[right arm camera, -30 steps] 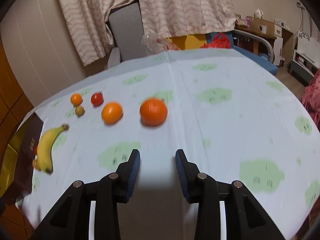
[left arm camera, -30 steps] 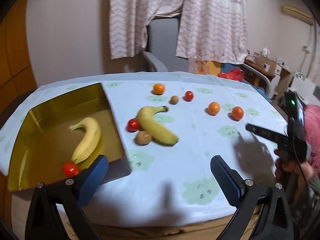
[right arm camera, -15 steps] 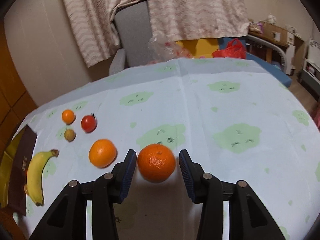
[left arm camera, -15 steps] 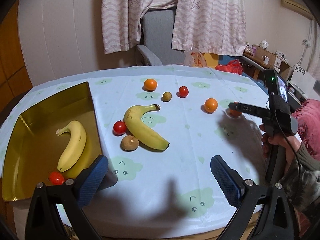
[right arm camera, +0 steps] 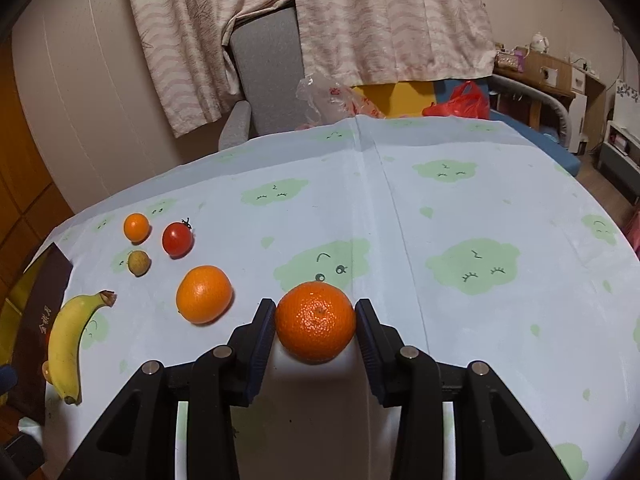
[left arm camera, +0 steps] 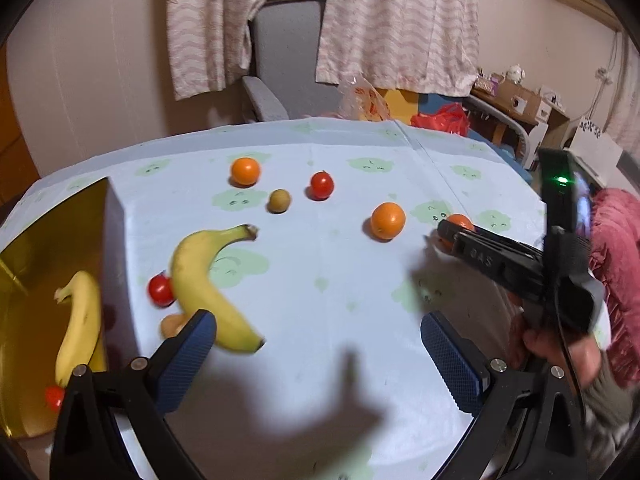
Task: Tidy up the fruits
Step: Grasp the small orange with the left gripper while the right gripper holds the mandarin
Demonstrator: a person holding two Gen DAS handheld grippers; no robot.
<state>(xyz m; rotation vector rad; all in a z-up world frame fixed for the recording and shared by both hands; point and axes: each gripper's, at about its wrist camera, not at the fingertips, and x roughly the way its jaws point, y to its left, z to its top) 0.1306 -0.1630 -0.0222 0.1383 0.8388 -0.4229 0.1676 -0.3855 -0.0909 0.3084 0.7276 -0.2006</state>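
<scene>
Table: gold box at left edge. Right gripper pinching tangerine mid-table, toward right edge; box lies well leftward. Left gripper spread, empty, nearer banana beside box.

Right gripper is sitting low over the tablecloth, its two blue pads flanking a dimpled mandarin; both pads are appearing to touch the fruit's sides, though firm pressure cannot be told. A smoother orange is lying just left of it. Farther back-left, a red tomato, a small orange and a brownish round fruit are clustering close together. A banana is lying at the left, beside a dark box edge. Curtains are hanging behind a grey chair.
</scene>
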